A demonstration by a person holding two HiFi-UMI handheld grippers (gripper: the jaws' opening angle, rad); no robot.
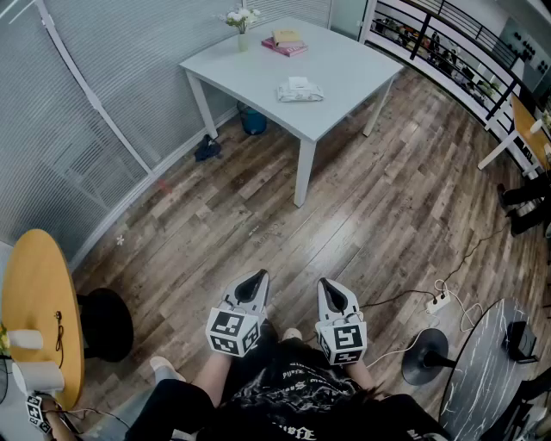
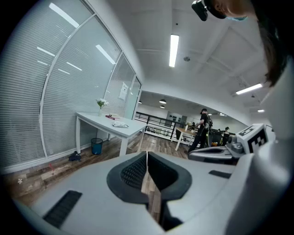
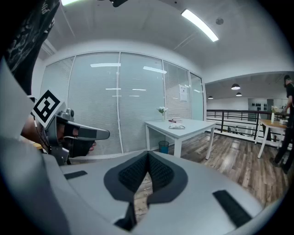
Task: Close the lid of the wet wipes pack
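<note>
1. At the far end of the room, the soft white wet wipes pack (image 1: 300, 90) lies on the white square-topped table (image 1: 344, 69). It sits toward the table's near edge, which I judge puts it within easy reach of anyone who walks up. It is well apart from both grippers. Whether its lid stands up or lies flat is too small to tell.
2. The grey left gripper (image 1: 256, 277) and the grey right gripper (image 1: 331, 288) are held side by side, low in front of the person's body. Both tilt slightly down toward the brown wood-plank floor (image 1: 362, 207). This looks like a carrying posture for the approach, not a working one.
3. In the left gripper view the black ribbed pads meet at their tips, with only floor showing through the slot beneath them. The right gripper view shows the same. Both grippers are closed and empty, so neither has anything to set down before reaching the pack.
4. A pink and yellow stack of books (image 1: 286, 41) and a small vase of white flowers (image 1: 242, 19) sit at the table's far corner, clear of the pack. The space around the pack is bare.
5. No writing can be read.
   - The pack's label is too distant to make out.
   - The pale print on the person's black shirt (image 1: 284, 388) is blurred.
   - The white paper sheet (image 2: 123, 91) on the glass wall is too small.
   - The gripper cubes carry only black-and-white square markers.
</note>
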